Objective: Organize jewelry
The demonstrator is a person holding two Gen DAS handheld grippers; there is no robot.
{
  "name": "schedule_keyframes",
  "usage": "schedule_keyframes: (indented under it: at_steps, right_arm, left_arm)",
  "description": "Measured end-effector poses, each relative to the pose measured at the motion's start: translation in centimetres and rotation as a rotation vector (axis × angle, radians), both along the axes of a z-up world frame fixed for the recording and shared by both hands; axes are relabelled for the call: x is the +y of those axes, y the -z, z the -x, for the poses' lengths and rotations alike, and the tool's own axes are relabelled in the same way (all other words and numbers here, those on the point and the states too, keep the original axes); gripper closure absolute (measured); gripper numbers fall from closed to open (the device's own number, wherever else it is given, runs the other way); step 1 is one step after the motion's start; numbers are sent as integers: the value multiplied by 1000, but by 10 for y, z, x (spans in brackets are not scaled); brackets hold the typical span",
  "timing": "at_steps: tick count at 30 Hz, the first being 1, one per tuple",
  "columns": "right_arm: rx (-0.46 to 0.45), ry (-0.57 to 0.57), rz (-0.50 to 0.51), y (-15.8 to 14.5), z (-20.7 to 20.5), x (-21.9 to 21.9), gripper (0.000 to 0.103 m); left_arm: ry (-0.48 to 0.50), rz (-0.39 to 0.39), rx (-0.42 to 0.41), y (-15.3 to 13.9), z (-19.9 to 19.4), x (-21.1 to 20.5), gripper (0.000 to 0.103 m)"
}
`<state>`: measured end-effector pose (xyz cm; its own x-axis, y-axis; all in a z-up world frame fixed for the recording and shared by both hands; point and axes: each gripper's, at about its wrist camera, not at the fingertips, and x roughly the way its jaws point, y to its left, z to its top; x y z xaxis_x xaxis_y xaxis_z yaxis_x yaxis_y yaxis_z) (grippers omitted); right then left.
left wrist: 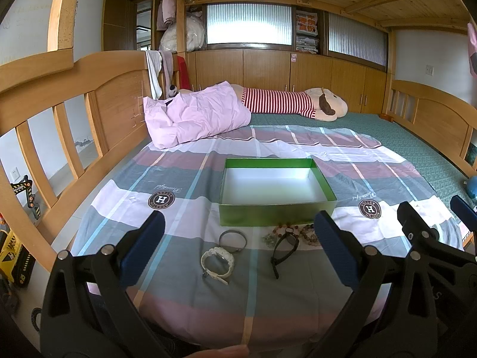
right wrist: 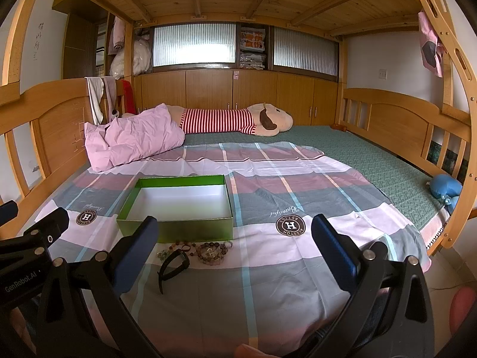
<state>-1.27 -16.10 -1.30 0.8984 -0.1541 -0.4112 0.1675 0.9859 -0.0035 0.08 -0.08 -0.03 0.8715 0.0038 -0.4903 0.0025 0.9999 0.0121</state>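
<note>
Green box (left wrist: 277, 214), lid off, white inside, nothing in it, sits flat on bed. Right in front of box: brown bead bracelets (right wrist: 213, 250) in little heap. Black watch (left wrist: 284, 246) just beside beads, strap flopped out. Silver bangle (left wrist: 233, 240) lies flat. White watch (left wrist: 217, 261) touching bangle, curled up.

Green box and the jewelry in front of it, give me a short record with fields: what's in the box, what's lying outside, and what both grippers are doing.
box: green box, open top, nothing visible inside
surface: plaid sheet on the bed
outside the box: white watch, metal bangle, black watch, beaded bracelets
layout: all pieces lie on the sheet on the near side of the box
left gripper: open, holding nothing
right gripper: open, holding nothing
</note>
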Motion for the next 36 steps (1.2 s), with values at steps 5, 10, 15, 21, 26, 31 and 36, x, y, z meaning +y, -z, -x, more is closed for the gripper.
schedule_keyframes:
  at_steps: [5,10,15,21,26,31,36]
  right_arm:
    - [0,0,0,1,0,0,3]
    - [1,0,-1,3,1,1,3]
    - [1,0,-2,3,1,1,3]
    - [3,-1,-3,2,0,1,3]
    - [1,-1,-4,2,1,1,3]
    - [2,-1,-4,3,0,1,3]
    - [2,-1,-4,2,0,1,3]
  left_arm:
    - [0,-1,0,0,0,0,4]
    - [0,-1,0,0,0,0,4]
    - [0,-2,1,0,0,0,4]
    - [0,-2,1,0,0,0,4]
    - [0,-3,2,0,0,0,4]
    - [0,-3,2,3,-2,0,4]
    - [-1,-3,3,3,-2,0,4]
